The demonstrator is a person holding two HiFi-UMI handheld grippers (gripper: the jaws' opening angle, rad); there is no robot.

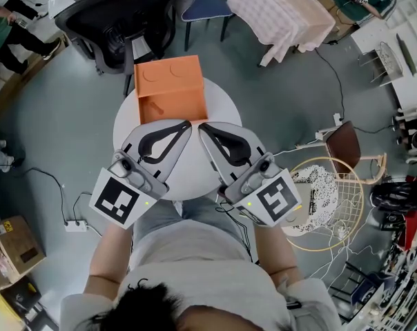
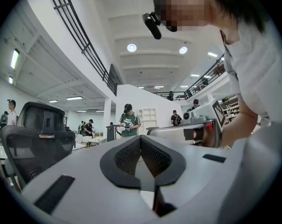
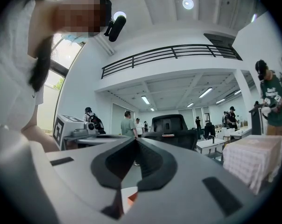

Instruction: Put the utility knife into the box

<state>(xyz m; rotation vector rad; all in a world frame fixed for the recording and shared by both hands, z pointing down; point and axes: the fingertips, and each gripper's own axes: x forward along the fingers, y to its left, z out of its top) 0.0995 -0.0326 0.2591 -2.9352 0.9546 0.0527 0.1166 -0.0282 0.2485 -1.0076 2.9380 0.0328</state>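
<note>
The left tool (image 1: pixel 186 123) and the right tool (image 1: pixel 201 125) both rest on the round white tabletop (image 1: pixel 226 107), bodies toward its near edge, tips angled toward each other and almost meeting near the centre; each tool's own view shows its jaws drawn together with nothing between them. The orange box (image 1: pixel 171 83) sits at the far edge of the tabletop with its open part facing up; the utility knife shows in no view, so it may lie under the tools or already in the box, and I cannot tell which. Judged from this, the task is either about to begin or finished. If it is about to begin, the first need is to lift the tools clear of the tabletop and find the knife; spread one tool's jaws before coming down; take the knife across its handle near the middle so it does not swing; carry it level over the box's near wall; release it low inside, since a drop from height could bounce it out.
</note>
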